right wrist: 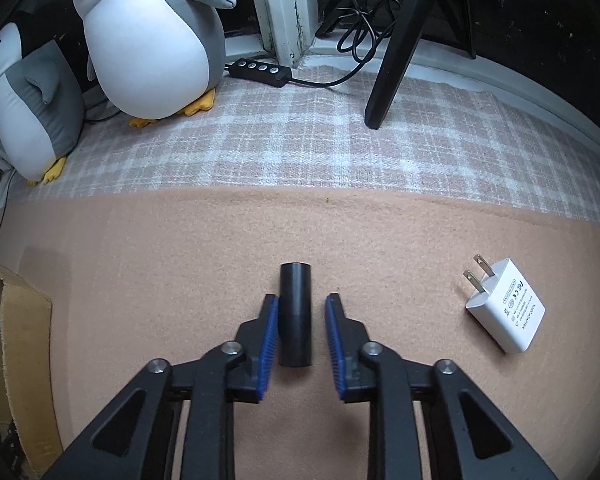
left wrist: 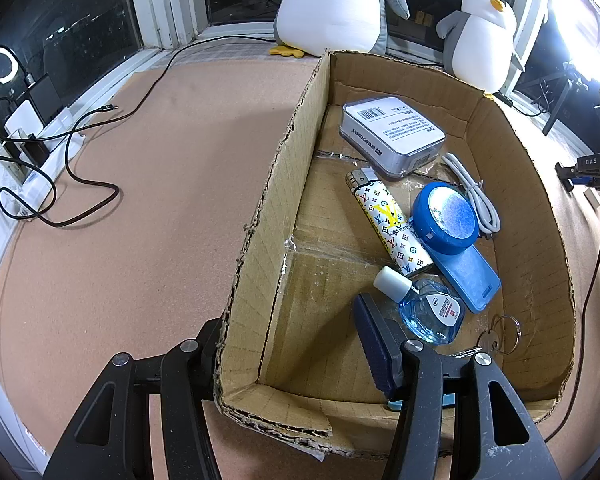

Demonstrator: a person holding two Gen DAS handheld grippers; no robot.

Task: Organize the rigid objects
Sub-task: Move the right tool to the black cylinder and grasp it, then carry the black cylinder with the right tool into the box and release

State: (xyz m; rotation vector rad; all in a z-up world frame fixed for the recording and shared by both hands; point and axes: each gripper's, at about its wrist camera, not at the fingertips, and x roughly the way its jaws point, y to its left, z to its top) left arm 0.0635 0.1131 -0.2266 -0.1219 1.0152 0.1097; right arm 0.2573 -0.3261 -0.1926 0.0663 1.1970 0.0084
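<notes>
A black cylinder (right wrist: 296,320) lies on the pink mat (right wrist: 140,280), pointing away from me. My right gripper (right wrist: 302,299) is open around it, one blue pad on each side and a thin gap at both. To its right a white plug adapter (right wrist: 506,310) lies flat. The cardboard box (left wrist: 276,200) holds a grey-white case (left wrist: 392,132), a patterned lighter (left wrist: 392,228), a blue round tin (left wrist: 446,216), a flat blue case (left wrist: 470,278), a small liquid bottle (left wrist: 428,312), a white cable (left wrist: 476,196) and a key on a ring (left wrist: 496,340). My left gripper (left wrist: 288,312) is open and straddles the box's near left wall.
Two plush penguins (left wrist: 332,4) (left wrist: 480,36) stand behind the box by the window. A black cable (left wrist: 80,184) and a power strip (left wrist: 44,152) lie on the mat's left side. A tripod leg (right wrist: 392,64) and an inline switch (right wrist: 260,68) rest on the checked cloth.
</notes>
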